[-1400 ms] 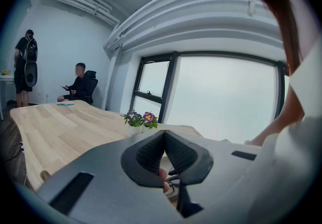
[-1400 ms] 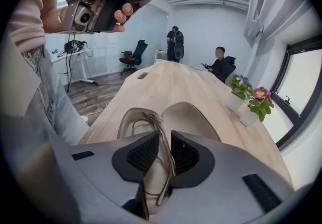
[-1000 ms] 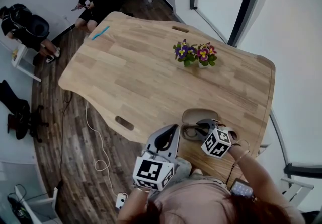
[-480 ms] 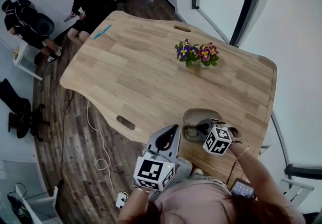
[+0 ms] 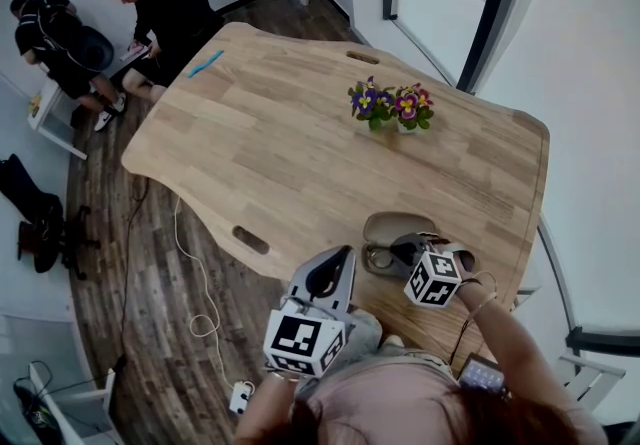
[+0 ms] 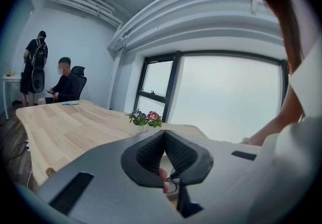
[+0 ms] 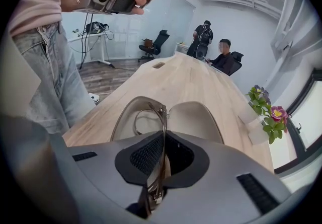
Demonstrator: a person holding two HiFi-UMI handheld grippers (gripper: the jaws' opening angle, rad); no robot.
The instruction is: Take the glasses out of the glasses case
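We held our left gripper (image 6: 164, 132) raised off the table, jaws together on nothing, out of the way. Our right gripper (image 7: 164, 136) pinched the glasses (image 7: 163, 117) edge-on above the open glasses case (image 7: 193, 117), presumably to lift them clear.

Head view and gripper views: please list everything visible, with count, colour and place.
table: one, light wood, centre
glasses case: one, beige, open, near table edge
glasses: one pair, brownish frame, held upright over the case
potted flowers: two, purple and pink, mid-table
pen-like item: one, blue, far table end
people: two, black clothes, beyond far end
cable: one, white, floor left of table
left gripper: one, grey, shut, empty, left of case
right gripper: one, grey, shut on glasses
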